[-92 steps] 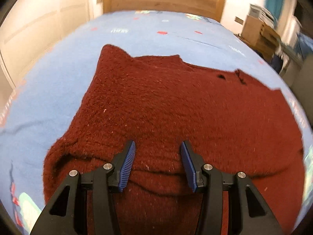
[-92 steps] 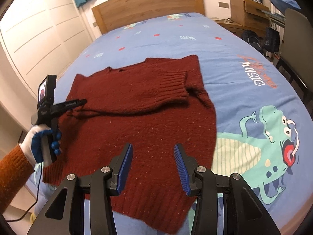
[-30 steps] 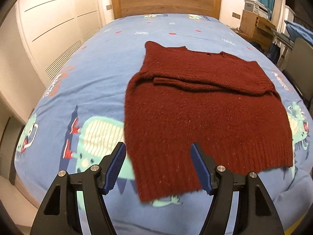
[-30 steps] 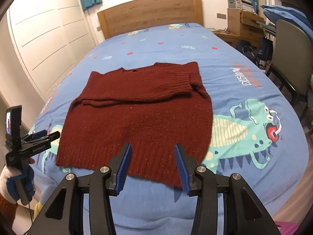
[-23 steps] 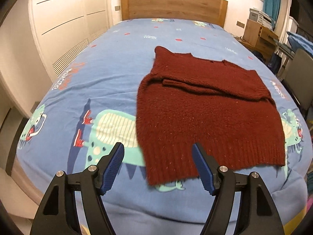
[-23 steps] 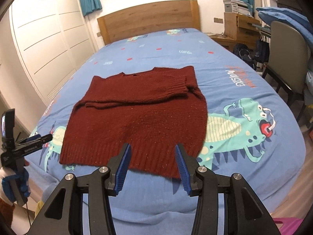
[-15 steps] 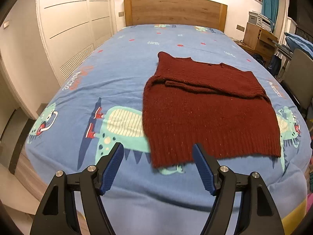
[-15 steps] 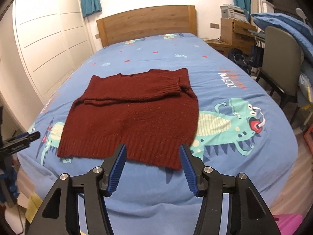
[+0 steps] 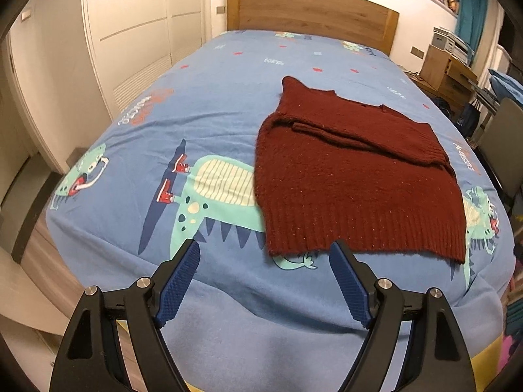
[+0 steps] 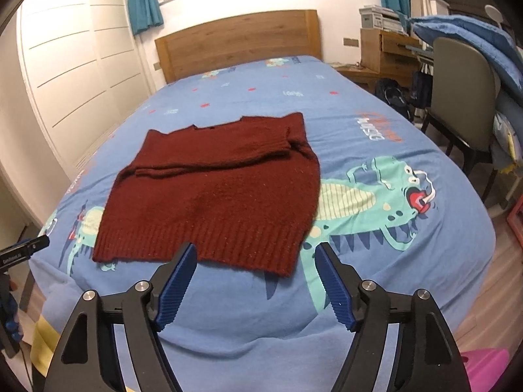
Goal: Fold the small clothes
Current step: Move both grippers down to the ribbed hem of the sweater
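A dark red knitted sweater [image 9: 353,176] [image 10: 215,192] lies flat on the blue dinosaur-print bedspread [image 9: 183,117] [image 10: 376,150], its sleeves folded across the chest and its ribbed hem toward me. My left gripper [image 9: 264,248] hovers off the near edge of the bed, short of the hem's left corner; its jaws are opening and nothing is between them. My right gripper [image 10: 255,250] hangs just short of the hem's middle, jaws opening, also empty. The left gripper's tip [image 10: 23,250] shows at the far left of the right wrist view.
A wooden headboard [image 10: 238,42] closes the far end of the bed. White wardrobe doors [image 9: 130,39] run along the left. A grey chair [image 10: 461,91] with a blue quilt, a wooden desk [image 10: 389,52] and bags stand to the right. A pink object [image 10: 483,369] sits on the floor.
Both grippers have pulled back from above the sweater to beyond the bed's near edge. Their jaws have spread wider. The sweater stays where it lay.
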### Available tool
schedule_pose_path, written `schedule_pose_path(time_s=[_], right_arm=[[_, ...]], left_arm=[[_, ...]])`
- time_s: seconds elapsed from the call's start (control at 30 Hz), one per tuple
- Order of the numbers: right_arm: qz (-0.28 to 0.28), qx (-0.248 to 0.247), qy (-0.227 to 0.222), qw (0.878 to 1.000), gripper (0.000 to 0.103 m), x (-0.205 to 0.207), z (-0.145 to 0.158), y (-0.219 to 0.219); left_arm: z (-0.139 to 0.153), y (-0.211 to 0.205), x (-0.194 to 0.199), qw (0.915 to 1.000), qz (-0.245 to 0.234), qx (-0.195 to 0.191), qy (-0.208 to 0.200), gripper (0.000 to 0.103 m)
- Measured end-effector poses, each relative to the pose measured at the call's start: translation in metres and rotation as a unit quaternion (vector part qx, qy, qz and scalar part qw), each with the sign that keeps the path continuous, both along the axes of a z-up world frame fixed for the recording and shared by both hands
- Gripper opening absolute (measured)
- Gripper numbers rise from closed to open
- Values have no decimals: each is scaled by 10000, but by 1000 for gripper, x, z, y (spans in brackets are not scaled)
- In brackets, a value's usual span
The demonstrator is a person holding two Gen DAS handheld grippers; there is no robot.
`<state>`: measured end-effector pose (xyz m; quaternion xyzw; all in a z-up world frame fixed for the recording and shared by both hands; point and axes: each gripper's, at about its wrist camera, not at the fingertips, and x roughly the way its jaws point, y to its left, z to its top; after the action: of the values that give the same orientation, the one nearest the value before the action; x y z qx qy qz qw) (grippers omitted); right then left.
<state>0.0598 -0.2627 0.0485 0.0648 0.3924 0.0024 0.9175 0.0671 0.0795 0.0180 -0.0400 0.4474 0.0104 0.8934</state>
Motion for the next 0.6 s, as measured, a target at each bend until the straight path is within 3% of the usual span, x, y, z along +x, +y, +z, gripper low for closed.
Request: schedule_pose_path(time_s=[0.3,0.6], right_arm=[[-110,234,343,9991,80,43,-16,-23],[-305,855,1160,9891,80,96,-79,-53]], left_arm=[[-15,3,46,9987,81,-322,396,77],[-74,21,92,9906,302,-729,1121,77]])
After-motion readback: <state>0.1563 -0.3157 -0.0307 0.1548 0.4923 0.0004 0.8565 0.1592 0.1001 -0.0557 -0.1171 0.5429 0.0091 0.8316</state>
